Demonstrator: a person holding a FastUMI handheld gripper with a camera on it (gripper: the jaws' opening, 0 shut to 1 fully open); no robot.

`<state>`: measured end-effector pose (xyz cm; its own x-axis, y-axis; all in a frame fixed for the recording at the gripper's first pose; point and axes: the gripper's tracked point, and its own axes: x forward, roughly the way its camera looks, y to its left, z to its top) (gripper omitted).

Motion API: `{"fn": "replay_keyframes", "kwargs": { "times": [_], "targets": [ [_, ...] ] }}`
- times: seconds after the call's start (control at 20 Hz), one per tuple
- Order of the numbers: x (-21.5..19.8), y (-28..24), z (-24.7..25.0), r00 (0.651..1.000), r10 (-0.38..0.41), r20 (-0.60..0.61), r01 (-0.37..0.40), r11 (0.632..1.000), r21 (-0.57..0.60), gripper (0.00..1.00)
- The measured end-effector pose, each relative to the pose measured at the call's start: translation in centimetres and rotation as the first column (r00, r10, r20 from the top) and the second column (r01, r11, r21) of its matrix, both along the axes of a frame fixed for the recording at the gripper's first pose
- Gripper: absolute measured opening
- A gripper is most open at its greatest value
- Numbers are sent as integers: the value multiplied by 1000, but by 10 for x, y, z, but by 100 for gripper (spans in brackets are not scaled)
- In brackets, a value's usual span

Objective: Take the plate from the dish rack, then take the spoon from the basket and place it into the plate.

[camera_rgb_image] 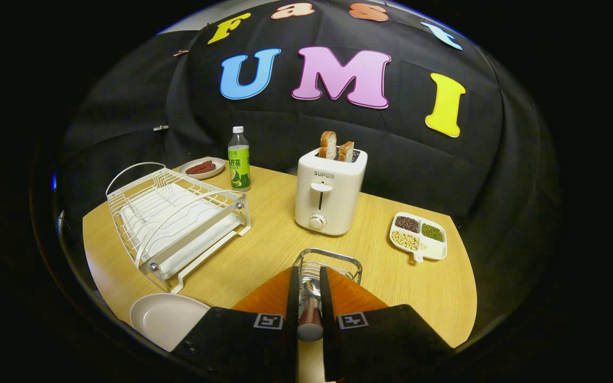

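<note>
My gripper (308,274) reaches over the near rim of the small wire basket (338,259), and its black fingers (291,298) are shut on the spoon (311,316). The spoon has a reddish-brown handle that runs back between the fingers. Its metal bowl points ahead, in or just over the basket. The pale, shallow plate (163,319) lies flat on the wooden table (264,239), near the front edge, to the left of the fingers. The white wire dish rack (173,218) stands beyond the plate with no dish in it.
A white toaster (330,191) with two bread slices stands just beyond the basket. A divided white dish of beans (419,236) lies to the right. A green-labelled bottle (239,159) and a small plate of reddish food (201,168) stand behind the rack.
</note>
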<state>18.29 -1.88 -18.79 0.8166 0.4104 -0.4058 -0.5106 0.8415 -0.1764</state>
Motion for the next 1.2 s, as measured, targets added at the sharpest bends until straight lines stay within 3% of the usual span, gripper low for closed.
{"fn": "replay_keyframes", "kwargs": {
  "times": [0.3,0.65,0.9,1.2],
  "targets": [
    [4,-6,24,1000,-17,14,16,1000,20,22],
    [-5,-6,77,998,11,60,-16,996,83,21],
    [-27,5,118,995,69,77,-79,988,131,21],
    [-73,38,143,977,203,63,-211,957,201,21]
  ]
}}
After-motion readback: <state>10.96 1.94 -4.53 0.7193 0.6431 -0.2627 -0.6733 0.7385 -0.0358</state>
